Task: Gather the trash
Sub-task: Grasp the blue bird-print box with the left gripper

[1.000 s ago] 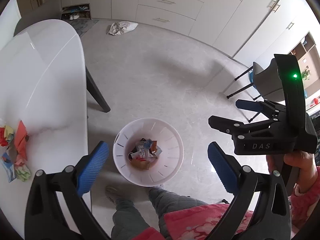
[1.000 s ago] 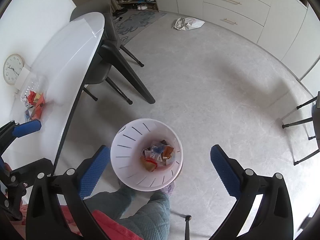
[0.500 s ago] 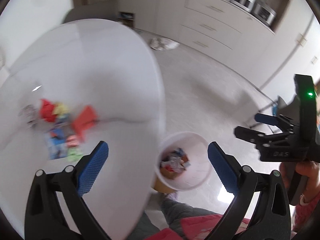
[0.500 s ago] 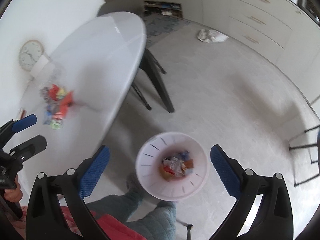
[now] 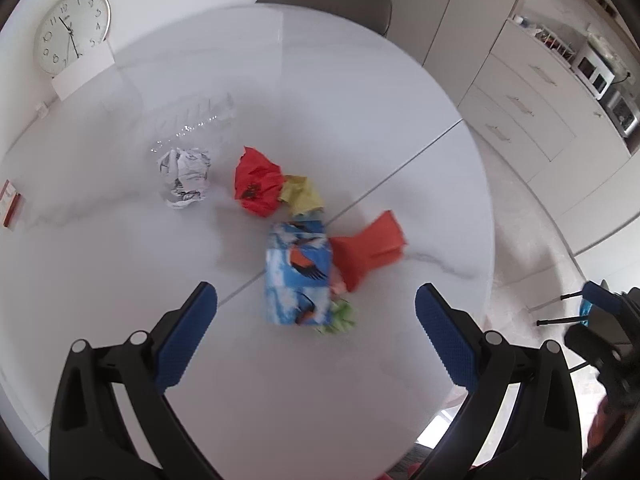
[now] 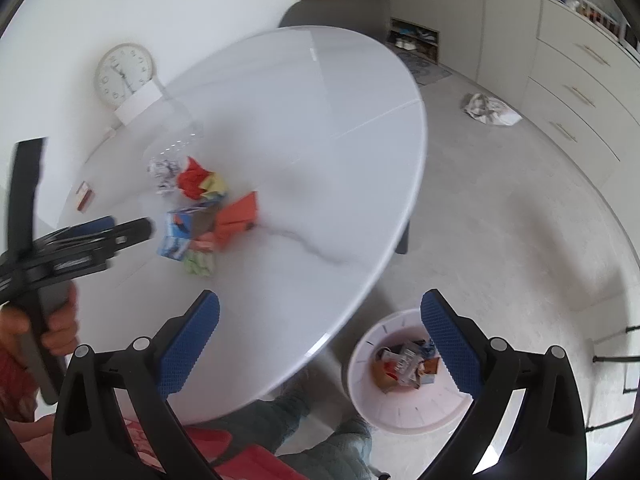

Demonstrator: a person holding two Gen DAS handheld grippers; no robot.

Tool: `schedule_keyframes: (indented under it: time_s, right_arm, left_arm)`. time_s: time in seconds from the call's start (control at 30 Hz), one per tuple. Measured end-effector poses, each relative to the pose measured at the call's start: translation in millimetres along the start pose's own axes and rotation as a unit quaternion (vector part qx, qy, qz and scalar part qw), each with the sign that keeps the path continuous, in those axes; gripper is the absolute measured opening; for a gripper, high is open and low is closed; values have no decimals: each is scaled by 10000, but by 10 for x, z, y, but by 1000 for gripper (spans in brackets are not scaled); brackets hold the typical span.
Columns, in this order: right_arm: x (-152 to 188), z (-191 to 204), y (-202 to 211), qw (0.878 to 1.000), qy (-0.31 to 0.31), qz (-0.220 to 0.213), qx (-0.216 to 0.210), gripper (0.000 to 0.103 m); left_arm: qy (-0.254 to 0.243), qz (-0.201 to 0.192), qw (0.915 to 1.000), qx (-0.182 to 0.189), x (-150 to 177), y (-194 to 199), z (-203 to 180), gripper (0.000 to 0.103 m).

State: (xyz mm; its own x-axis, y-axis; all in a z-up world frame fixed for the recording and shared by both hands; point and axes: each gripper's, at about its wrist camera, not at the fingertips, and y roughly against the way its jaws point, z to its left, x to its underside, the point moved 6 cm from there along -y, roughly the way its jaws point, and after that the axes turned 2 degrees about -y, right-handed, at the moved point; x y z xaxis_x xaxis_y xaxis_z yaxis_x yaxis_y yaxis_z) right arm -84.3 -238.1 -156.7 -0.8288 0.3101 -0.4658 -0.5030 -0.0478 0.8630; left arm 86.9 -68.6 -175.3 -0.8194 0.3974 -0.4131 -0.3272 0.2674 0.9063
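Observation:
A pile of trash lies on the white round table: a blue bird-print carton, a red crumpled paper, a yellow scrap, an orange folded paper, a green scrap and a crumpled white newsprint ball. My left gripper hovers open just in front of the carton, nothing between its fingers. My right gripper is open over the table's near edge, with the white bin holding trash below on the floor. The left gripper also shows beside the pile.
A wall clock leans at the table's back, a small red-and-white box lies at the left edge. A grey chair stands behind the table. A crumpled bag lies on the floor near white cabinets.
Both grippers swung left and up from the bin on the floor to the table. The trash pile now sits centred before my left gripper; the bin has slid to the right view's lower right.

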Motion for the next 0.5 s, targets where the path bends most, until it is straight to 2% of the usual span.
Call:
schedule_keyframes:
  time_s: [0.23,0.4,0.47,0.5]
  right_arm:
    - [-52,162,-105,10000,7,83,-16,100]
    - [-62,163,-209,9998,-49,201,19,100]
    - [-44,160,-254,9996,-78,265,17,100]
    - [-47,168,-277,9995,-83,289,13,100]
  left_arm:
    - [-129,356,9993,-65,-100,-461,80,94]
    - [-239,627,9977,-38,-158,-747,88,77]
    - [-139,740,9972,7,-167,-823,123,64]
    - [-58,799,9968,52,-167,-852,145,61]
